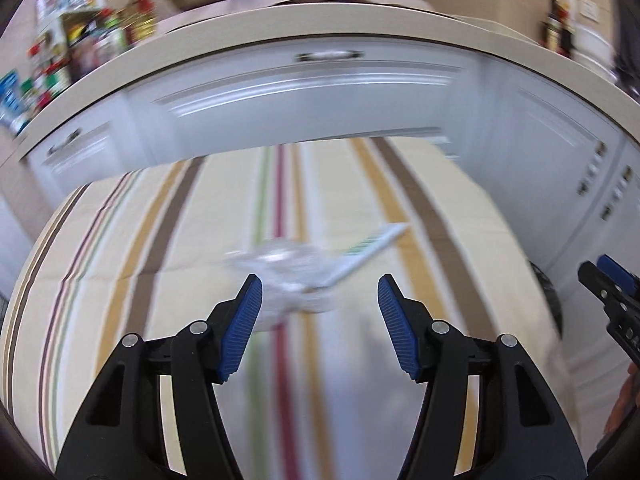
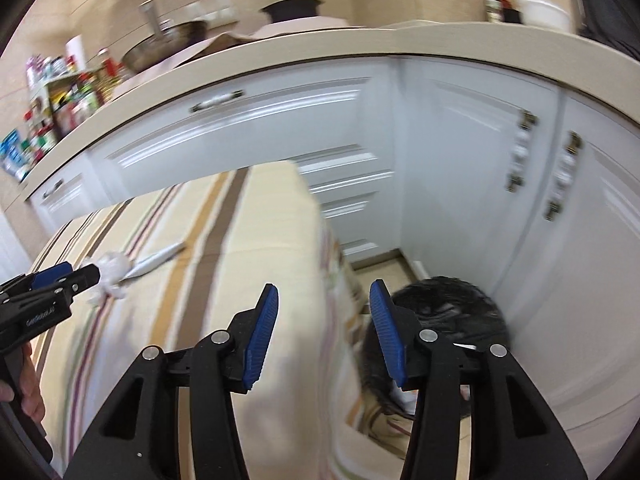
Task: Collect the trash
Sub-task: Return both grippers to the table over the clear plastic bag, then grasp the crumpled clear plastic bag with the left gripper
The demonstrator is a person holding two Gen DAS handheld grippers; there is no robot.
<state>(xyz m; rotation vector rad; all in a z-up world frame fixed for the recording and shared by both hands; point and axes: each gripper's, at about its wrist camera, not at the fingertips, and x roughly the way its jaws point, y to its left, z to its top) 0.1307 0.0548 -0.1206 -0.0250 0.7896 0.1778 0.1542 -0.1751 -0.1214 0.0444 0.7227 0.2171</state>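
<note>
Trash (image 1: 296,276) lies on striped cloth (image 1: 160,240) before the tilted-down, empty, parted left claw (image 1: 320,296).

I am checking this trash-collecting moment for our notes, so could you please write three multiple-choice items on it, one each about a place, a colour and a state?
1. Where does the crumpled white trash lie?
A. on the striped tablecloth
B. on the counter
C. inside the bin

2. What colour are the pads on the left gripper?
A. red
B. blue
C. green

3. How does the right gripper stand?
A. shut on a wrapper
B. shut on the cloth
C. open, holding nothing

Answers:
1 A, the trash rests on the cloth just ahead of the left gripper.
2 B, both pads show ribbed blue faces.
3 C, its jaws stand apart with only the table edge and the black-lined bin seen beyond them.
</note>
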